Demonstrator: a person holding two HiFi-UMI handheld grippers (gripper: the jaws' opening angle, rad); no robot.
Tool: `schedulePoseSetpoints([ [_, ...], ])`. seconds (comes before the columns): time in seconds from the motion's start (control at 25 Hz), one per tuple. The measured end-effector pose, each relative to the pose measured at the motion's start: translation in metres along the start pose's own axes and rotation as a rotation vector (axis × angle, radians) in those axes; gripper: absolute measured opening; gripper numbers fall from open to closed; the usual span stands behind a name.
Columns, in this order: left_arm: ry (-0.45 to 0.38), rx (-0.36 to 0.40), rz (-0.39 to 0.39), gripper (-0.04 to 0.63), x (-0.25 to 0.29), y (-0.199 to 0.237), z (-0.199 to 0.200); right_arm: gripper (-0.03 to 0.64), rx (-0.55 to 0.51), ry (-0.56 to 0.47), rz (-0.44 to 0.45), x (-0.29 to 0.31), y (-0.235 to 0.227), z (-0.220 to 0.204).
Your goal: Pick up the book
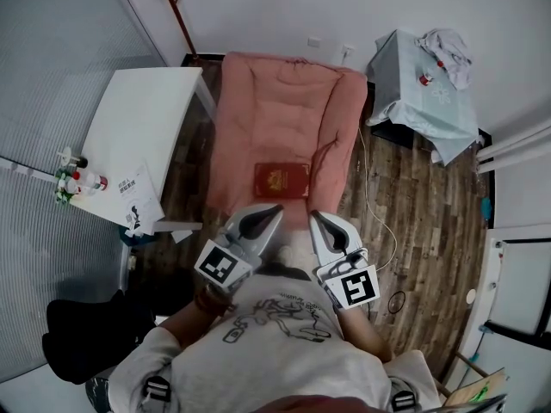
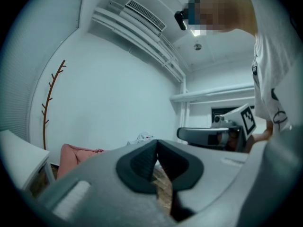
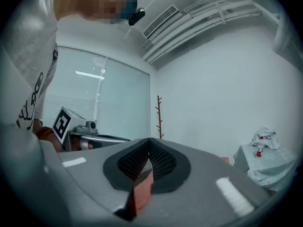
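Holding the left gripper [image 1: 271, 209] and the right gripper [image 1: 315, 216] side by side in front of you, you are pointing both level, each with its jaws closed on nothing. The red book [image 1: 281, 180] is lying flat on the pink mattress [image 1: 258, 101], just beyond the gripper tips.

Glossy red book [image 1: 281, 180], soft pink quilted cloth mattress [image 1: 275, 119], wood-plank floor [image 1: 413, 222]

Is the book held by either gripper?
No: the book lies flat on the pink cushion, while the left gripper and right gripper are shut on nothing, clear of it.
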State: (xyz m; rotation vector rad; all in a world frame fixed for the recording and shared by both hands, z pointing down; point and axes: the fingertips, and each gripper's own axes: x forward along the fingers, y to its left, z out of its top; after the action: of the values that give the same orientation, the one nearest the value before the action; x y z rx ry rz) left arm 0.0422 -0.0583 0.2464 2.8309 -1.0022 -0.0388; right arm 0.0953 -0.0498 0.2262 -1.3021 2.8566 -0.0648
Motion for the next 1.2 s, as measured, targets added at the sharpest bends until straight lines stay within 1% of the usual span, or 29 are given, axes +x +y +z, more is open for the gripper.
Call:
schedulePoseSetpoints([
  [0.2,0.014,-0.007,-0.020,0.005,-0.006,0.014,-0.003,0.006,0.001,0.012,-0.034,0.013,0.001,-0.003],
  [0.36,0.027,-0.010,-0.025,0.005,-0.007,0.029,-0.005,0.006,-0.003,0.030,-0.045,0.028,-0.001,-0.014],
  [0.64,0.063,-0.014,-0.027,0.011,-0.007,0.060,-0.035,0.008,0.015,0.077,-0.045,0.052,-0.003,-0.050],
  [0.92,0.107,-0.024,-0.027,0.031,0.003,0.089,-0.078,0.032,0.021,0.150,-0.056,0.071,-0.018,-0.100],
  [1.2,0.169,-0.010,-0.013,0.074,0.012,0.129,-0.156,0.059,0.018,0.226,-0.079,0.090,-0.041,-0.168],
])
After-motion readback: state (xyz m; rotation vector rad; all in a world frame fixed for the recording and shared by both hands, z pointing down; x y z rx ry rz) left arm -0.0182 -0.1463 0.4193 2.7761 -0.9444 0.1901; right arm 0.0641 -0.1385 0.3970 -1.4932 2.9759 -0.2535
